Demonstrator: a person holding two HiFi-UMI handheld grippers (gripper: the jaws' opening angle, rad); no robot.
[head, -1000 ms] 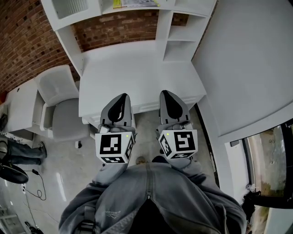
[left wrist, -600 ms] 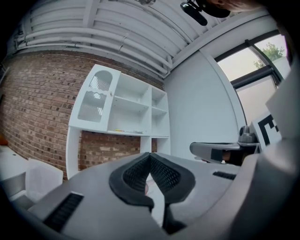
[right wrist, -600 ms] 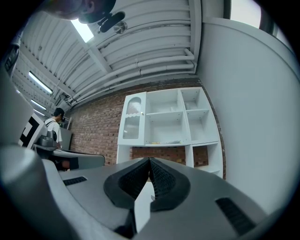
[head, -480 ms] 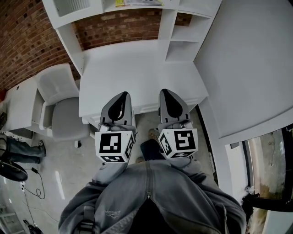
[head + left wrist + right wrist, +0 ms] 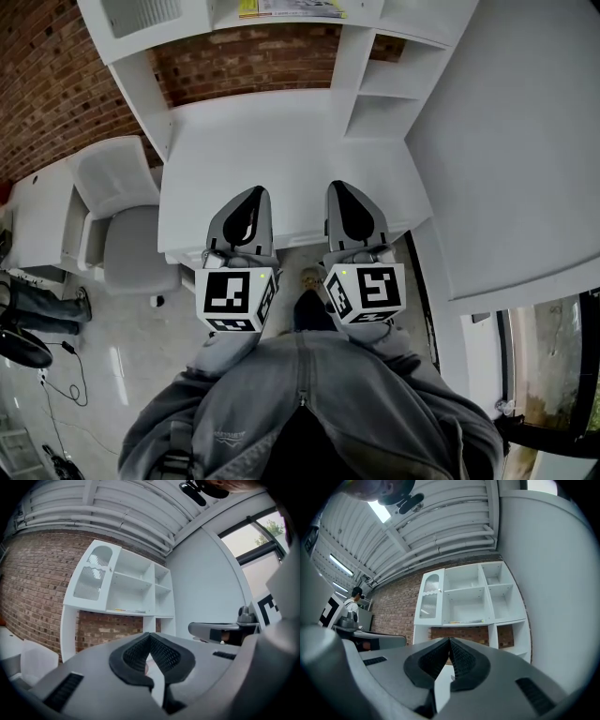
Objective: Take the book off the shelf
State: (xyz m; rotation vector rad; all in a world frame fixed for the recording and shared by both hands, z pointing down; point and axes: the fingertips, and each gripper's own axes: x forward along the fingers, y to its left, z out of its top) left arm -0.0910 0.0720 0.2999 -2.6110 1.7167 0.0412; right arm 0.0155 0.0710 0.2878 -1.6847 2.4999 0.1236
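Looks like an office or study room: white desk (image 5: 281,159) with a shelf unit (image 5: 352,66) against a brick wall (image 5: 56,84), padded chair (image 5: 136,248) beside, bare ceiling pipes (image 5: 108,517) overhead.

Grey zip-front jacket (image 5: 375,403), small chest logo (image 5: 225,437)

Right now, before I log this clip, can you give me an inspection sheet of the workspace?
Surface: white desk, nothing seen on its top.
Job's things: book lying flat on the shelf unit above the desk, untouched.
Clutter: grey chair left of the desk.
Grippers: left gripper and right gripper side by side over the desk's front edge, both shut, empty.
Cables: black cable on the floor, far left.
Surroundings: brick wall behind the desk; a person in the background.
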